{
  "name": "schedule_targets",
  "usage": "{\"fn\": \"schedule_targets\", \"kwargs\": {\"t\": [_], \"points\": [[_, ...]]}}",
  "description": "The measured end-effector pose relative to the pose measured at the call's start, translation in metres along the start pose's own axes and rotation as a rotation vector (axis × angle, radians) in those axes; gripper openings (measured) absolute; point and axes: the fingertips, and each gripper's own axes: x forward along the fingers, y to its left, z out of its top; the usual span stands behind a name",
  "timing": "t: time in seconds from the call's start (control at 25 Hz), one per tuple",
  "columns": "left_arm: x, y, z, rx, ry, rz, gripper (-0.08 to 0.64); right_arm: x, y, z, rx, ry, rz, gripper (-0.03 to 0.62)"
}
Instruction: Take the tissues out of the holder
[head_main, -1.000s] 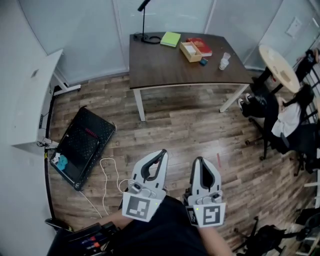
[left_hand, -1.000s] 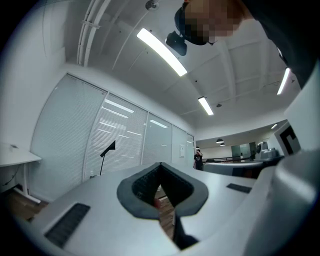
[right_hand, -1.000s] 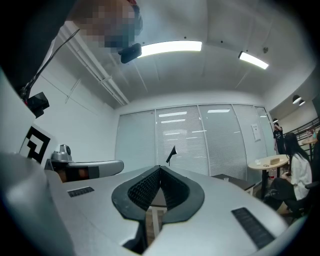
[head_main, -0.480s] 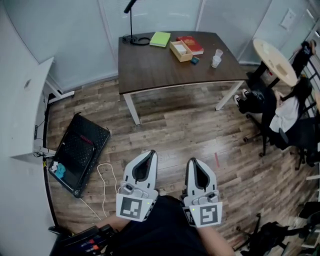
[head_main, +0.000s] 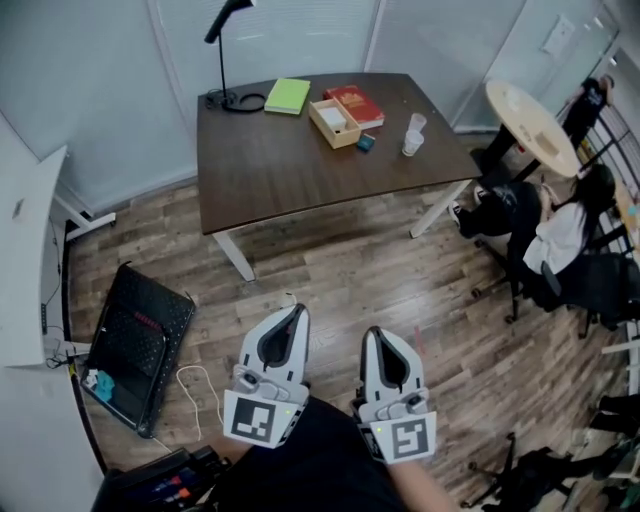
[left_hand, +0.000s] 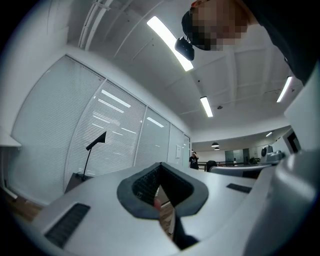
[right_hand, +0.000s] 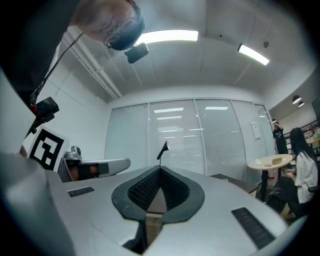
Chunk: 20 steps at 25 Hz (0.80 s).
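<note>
A dark desk (head_main: 280, 170) stood on the wood floor (head_main: 350, 270), carrying one lamp (head_main: 222, 98) at its far left corner, one green pad (head_main: 287, 96), one red book (head_main: 355, 103), two cups (head_main: 412, 143) and one tissue holder (head_main: 335, 122) near its far edge. Your left gripper (head_main: 297, 312) and right gripper (head_main: 372, 333) were both closed on nothing, over the floor.

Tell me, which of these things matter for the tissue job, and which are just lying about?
Job: holder, tissues, left gripper, right gripper.
Lying about: lamp, green pad, red book, cups, black case.
</note>
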Motion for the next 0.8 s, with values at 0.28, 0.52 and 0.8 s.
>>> {"fn": "schedule_targets", "kwargs": {"t": [0.28, 0.52, 0.8], "points": [[0.131, 0.074, -0.018, 0.027, 0.087, -0.102, 0.0, 0.141, -0.047, -0.032, 0.037, 0.103, -0.039, 0.011], [0.232, 0.137, -0.022, -0.027, 0.079, -0.105, 0.0, 0.25, -0.079, -0.031, -0.026, 0.149, -0.063, 0.011], [0.29, 0.189, -0.03, 0.01, 0.122, -0.138, 0.0, 0.345, -0.078, -0.026, -0.079, 0.126, 0.003, 0.011]]}}
